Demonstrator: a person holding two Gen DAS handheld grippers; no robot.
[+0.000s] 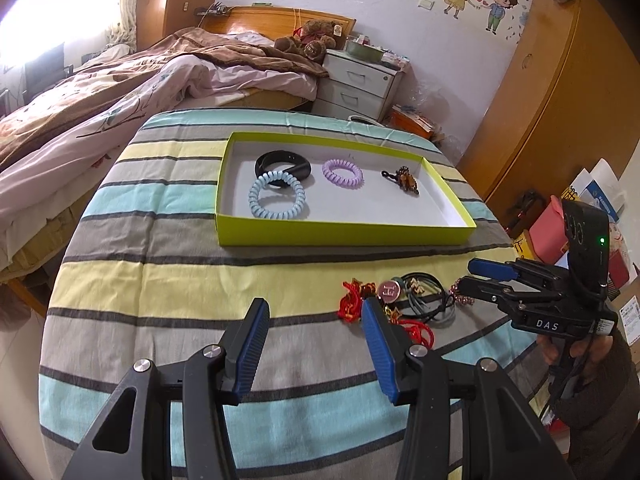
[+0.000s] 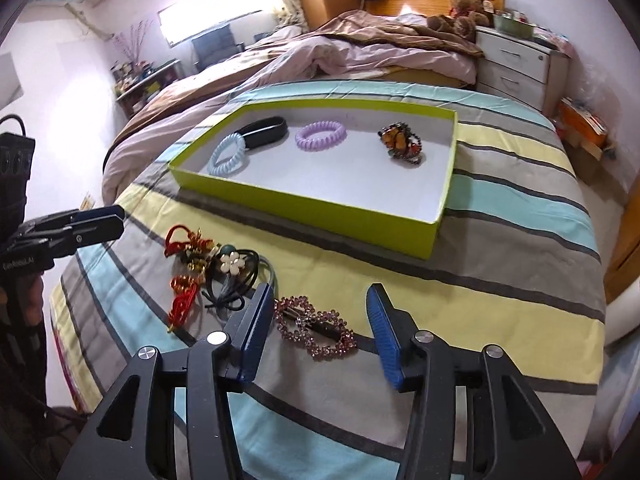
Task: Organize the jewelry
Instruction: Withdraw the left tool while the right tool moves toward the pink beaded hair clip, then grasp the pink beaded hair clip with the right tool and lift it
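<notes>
A lime-green tray [image 1: 344, 234] [image 2: 304, 210] on the striped table holds a black band [image 1: 280, 162], a blue coil tie [image 1: 277, 196] [image 2: 228, 154], a purple coil tie [image 1: 343, 173] [image 2: 321, 135] and a brown beaded clip [image 1: 406, 180] [image 2: 402, 144]. In front of the tray lies a pile: red knot ornaments [image 1: 354, 300] [image 2: 184, 300], dark hair ties with a flower [image 1: 424, 300] [image 2: 232, 268] and a pink rhinestone clip [image 2: 316, 326]. My left gripper [image 1: 316, 320] is open over bare cloth left of the pile. My right gripper [image 2: 318, 308] is open, its fingers either side of the rhinestone clip, not touching it.
A bed with pink and brown covers [image 1: 120, 92] stands behind and left of the table. A white drawer unit [image 1: 360, 84] and a wooden wardrobe [image 1: 560, 92] are at the back right. Boxes and bags [image 1: 592, 208] crowd the floor at the right.
</notes>
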